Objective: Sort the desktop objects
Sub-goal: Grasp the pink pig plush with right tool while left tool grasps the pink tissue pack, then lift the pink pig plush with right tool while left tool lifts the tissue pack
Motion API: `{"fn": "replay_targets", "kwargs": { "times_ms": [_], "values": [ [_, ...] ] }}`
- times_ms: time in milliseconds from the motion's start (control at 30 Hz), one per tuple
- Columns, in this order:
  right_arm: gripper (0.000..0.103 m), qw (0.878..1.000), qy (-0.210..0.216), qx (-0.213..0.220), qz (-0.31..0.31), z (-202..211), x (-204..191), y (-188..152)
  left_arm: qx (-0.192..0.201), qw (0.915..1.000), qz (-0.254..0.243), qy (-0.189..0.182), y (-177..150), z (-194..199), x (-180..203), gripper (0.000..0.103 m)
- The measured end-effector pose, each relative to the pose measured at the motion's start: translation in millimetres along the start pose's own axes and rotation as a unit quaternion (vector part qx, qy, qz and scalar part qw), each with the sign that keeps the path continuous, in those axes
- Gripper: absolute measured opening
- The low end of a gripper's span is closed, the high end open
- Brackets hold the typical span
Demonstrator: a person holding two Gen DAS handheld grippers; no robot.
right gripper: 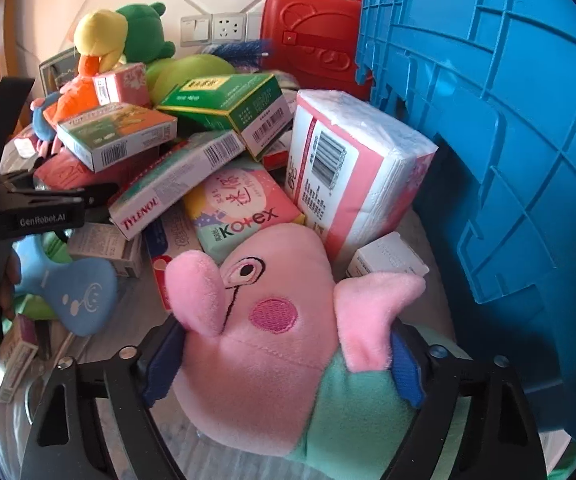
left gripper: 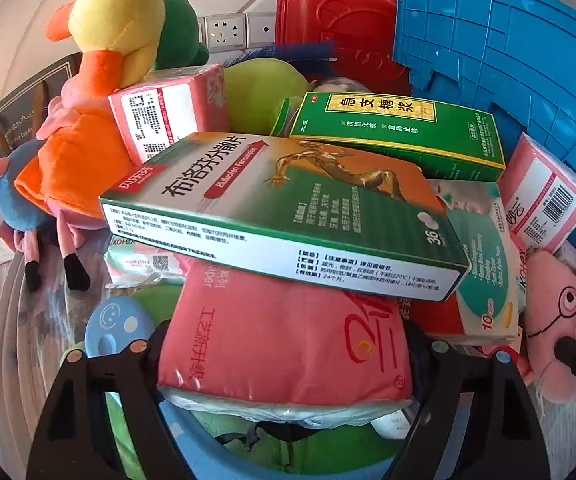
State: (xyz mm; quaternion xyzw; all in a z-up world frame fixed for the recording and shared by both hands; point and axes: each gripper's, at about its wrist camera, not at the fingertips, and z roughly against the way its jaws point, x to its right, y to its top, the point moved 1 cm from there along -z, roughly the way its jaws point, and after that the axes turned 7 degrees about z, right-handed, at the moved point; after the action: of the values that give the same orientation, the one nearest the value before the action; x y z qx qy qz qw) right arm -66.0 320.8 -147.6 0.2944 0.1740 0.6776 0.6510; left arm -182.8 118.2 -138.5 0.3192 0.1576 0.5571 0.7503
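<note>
My left gripper [left gripper: 284,356] is shut on a red tissue pack [left gripper: 284,344], which lies under a long green ibuprofen box [left gripper: 280,216] in the pile. My right gripper [right gripper: 284,356] is shut on a pink pig plush [right gripper: 272,332] with a teal shirt, its fingers pressing both sides of the neck. The same plush [left gripper: 567,320] shows at the right of the left wrist view. The left gripper's body [right gripper: 28,208] shows at the left of the right wrist view.
A blue crate [right gripper: 507,160] stands close on the right, a red case [right gripper: 311,40] behind. The pile holds a green syrup box [left gripper: 399,128], Tylenol box [right gripper: 176,184], Kotex pack [right gripper: 244,216], white-pink tissue pack [right gripper: 351,168], duck plush [left gripper: 116,28], blue plush [right gripper: 76,296].
</note>
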Motion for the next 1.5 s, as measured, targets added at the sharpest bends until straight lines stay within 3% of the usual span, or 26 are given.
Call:
{"fn": "replay_targets", "kwargs": {
  "times_ms": [167,333,700,933,1000,1067,1100,1167,1200,1233,1333,1467,1500],
  "values": [
    [0.074,1.000,0.013,0.011,-0.004,12.1,-3.6,3.0,0.005,1.0000,0.006,0.003,-8.7,13.4,-2.9,0.083],
    [0.055,0.999,0.031,0.025,-0.006,20.3,-14.3,3.7,0.014,0.9999,0.005,0.006,-21.6,35.4,-4.7,0.083],
    [0.044,0.997,0.060,0.042,0.010,39.8,-35.1,4.7,0.029,0.9992,0.027,0.011,-50.2,77.9,-7.1,0.083],
    [0.042,0.997,0.066,0.046,0.018,46.3,-45.1,0.2,0.038,0.9986,0.032,0.019,-64.1,97.0,-8.0,0.083],
    [0.033,0.997,0.067,0.044,0.016,47.8,-43.2,-3.1,0.043,0.9984,0.032,0.016,-66.5,102.8,-7.2,0.083],
    [0.033,0.997,0.063,0.038,0.025,46.7,-44.3,-4.6,0.044,0.9985,0.027,0.015,-67.7,106.2,-5.2,0.083],
    [0.036,0.997,0.058,0.028,0.035,43.3,-45.7,-3.3,0.044,0.9986,0.026,0.015,-68.2,107.0,-4.1,0.083],
    [0.060,0.997,0.047,0.013,0.066,36.2,-49.6,4.0,0.044,0.9986,0.026,0.015,-68.6,108.5,-2.2,0.083],
    [0.096,0.996,0.044,0.004,0.082,33.2,-51.4,7.9,0.045,0.9985,0.026,0.014,-68.6,109.8,-1.6,0.083],
    [0.102,0.994,0.038,-0.012,0.100,26.8,-52.3,10.6,0.047,0.9985,0.025,0.014,-68.8,111.3,-1.0,0.082],
    [0.103,0.989,0.026,-0.046,0.139,7.3,-47.9,9.0,0.048,0.9984,0.024,0.018,-70.2,113.9,-0.7,0.083],
    [0.102,0.989,0.031,-0.067,0.131,-13.5,-41.6,5.9,0.046,0.9983,0.029,0.023,-72.1,114.7,-3.2,0.083],
    [0.093,0.989,0.035,-0.073,0.125,-15.1,-42.7,6.5,0.047,0.9982,0.029,0.025,-72.1,115.4,-3.2,0.083]
  ]
}}
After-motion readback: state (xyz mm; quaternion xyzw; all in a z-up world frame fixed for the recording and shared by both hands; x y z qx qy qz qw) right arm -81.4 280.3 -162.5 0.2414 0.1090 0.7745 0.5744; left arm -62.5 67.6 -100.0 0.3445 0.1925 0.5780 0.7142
